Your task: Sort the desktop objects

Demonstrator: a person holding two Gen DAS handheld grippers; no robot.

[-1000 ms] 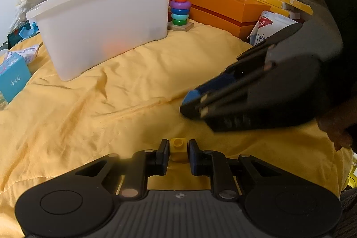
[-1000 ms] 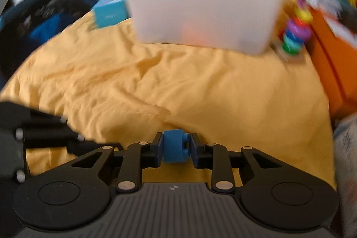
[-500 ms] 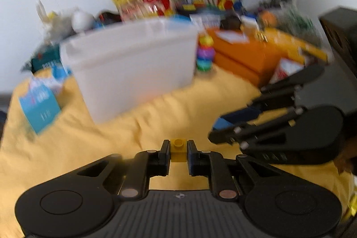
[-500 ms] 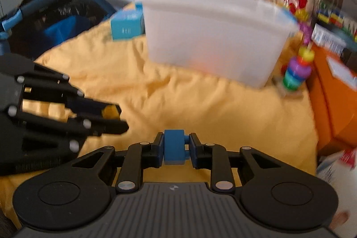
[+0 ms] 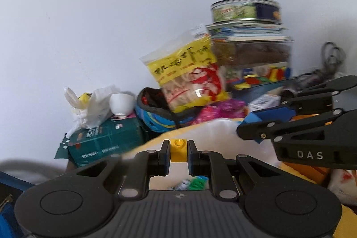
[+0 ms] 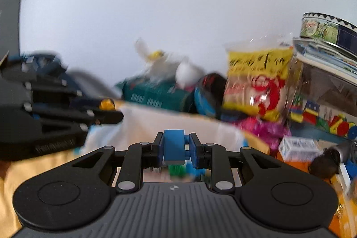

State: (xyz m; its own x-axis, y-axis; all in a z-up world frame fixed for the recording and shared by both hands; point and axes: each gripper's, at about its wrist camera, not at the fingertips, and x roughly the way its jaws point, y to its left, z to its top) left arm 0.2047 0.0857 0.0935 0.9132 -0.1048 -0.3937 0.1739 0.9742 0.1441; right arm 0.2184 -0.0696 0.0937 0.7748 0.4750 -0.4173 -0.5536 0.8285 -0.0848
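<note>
Right gripper body: white capitals "DAS" on the black plastic right gripper (image 5: 252,126), on its side facing the left wrist camera.
Yellow snack bag: dark Chinese-style characters on the clear-and-yellow plastic snack bag (image 5: 189,73), too blurred to read.
Dark green box: pale lettering on the dark green cardboard box (image 5: 104,142), not legible.
Round tin: printed pictures on the round metal tin (image 5: 245,9), no words legible.

A yellow cloth (image 6: 13,175) covers the tabletop. Along its far edge, against the wall, lie a dark green box (image 5: 104,142), a yellow snack bag (image 5: 189,75) and a clear container of coloured blocks (image 5: 256,64). A white bin (image 5: 221,133) sits on the cloth, blurred.
</note>
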